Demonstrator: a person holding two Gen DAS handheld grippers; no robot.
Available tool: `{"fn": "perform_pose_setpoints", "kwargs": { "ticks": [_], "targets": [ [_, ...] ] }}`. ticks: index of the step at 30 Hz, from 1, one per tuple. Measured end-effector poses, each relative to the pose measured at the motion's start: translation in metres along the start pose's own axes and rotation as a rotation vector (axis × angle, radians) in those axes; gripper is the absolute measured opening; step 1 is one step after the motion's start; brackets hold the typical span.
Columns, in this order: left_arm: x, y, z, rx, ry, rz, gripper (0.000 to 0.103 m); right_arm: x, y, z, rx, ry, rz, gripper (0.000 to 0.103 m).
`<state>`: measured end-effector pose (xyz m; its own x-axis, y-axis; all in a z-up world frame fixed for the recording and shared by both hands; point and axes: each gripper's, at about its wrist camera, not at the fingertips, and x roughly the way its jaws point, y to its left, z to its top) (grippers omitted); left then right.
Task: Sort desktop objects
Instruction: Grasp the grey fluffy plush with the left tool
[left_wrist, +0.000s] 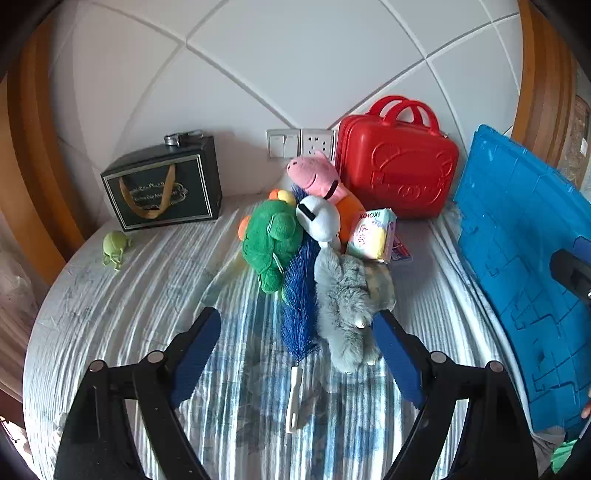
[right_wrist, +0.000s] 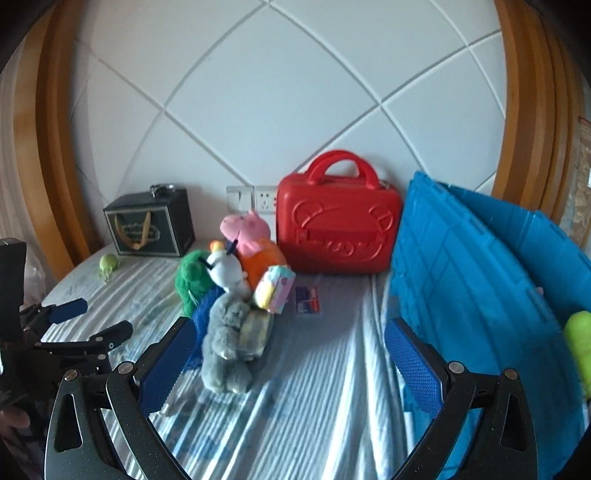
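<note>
A heap of toys lies on the striped sheet: a green turtle plush (left_wrist: 273, 240), a pink pig plush (left_wrist: 314, 173), a white plush (left_wrist: 319, 218), a grey furry plush (left_wrist: 347, 306) and a blue duster (left_wrist: 299, 306) with a white handle. A tissue pack (left_wrist: 373, 236) leans on the heap's right side. My left gripper (left_wrist: 295, 315) is open just short of the duster and grey plush, touching nothing. My right gripper (right_wrist: 291, 325) is open over bare sheet, with the grey plush (right_wrist: 225, 343) by its left finger and the blue crate (right_wrist: 461, 280) by its right finger.
A red case (left_wrist: 399, 166) stands against the padded wall behind the heap. A dark gift bag (left_wrist: 166, 184) and a small green toy (left_wrist: 116, 247) are at the back left. A small card pack (right_wrist: 308, 299) lies before the case. Something yellow-green (right_wrist: 580, 343) sits in the crate.
</note>
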<state>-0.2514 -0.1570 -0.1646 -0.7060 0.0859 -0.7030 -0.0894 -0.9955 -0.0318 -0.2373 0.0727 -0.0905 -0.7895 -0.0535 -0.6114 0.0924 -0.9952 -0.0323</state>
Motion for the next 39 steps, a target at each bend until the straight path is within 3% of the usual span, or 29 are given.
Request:
{"fn": "perform_pose_setpoints", "kwargs": {
  "ticks": [7,15,17,19,23,27,32,36,37,38,39],
  "targets": [
    [0.096,-0.012,-0.006,0.053,0.119,-0.041,0.083,0.121,0.008,-0.015,0.005,0.173,0.005,0.103],
    [0.187,-0.047,-0.013,0.120,0.227,-0.127,0.082,0.215,0.023,-0.028,0.002,0.283,0.082,0.103],
    [0.201,-0.049,-0.017,0.140,0.253,-0.103,0.074,0.231,0.024,-0.033,-0.013,0.323,0.090,0.103],
    [0.207,-0.047,-0.020,0.165,0.257,-0.061,0.068,0.239,0.019,-0.042,-0.013,0.341,0.063,0.103],
    [0.197,-0.033,-0.017,0.126,0.238,-0.086,0.047,0.244,-0.018,-0.058,0.072,0.384,-0.043,0.103],
    [0.194,-0.028,-0.019,0.088,0.256,-0.085,0.045,0.236,-0.046,-0.070,0.146,0.411,-0.064,0.103],
    [0.187,-0.061,-0.013,0.138,0.242,-0.102,0.045,0.228,-0.050,-0.065,0.175,0.398,0.033,0.103],
    [0.210,-0.077,-0.011,0.134,0.286,-0.108,0.044,0.240,-0.042,-0.062,0.162,0.408,0.075,0.103],
    [0.214,-0.080,-0.011,0.131,0.291,-0.104,0.042,0.244,-0.040,-0.062,0.154,0.413,0.078,0.099],
    [0.216,-0.081,-0.011,0.125,0.293,-0.104,0.040,0.249,-0.037,-0.063,0.140,0.423,0.079,0.084],
    [0.216,-0.082,-0.011,0.120,0.290,-0.107,0.038,0.253,-0.036,-0.062,0.141,0.429,0.102,0.079]
  ]
}}
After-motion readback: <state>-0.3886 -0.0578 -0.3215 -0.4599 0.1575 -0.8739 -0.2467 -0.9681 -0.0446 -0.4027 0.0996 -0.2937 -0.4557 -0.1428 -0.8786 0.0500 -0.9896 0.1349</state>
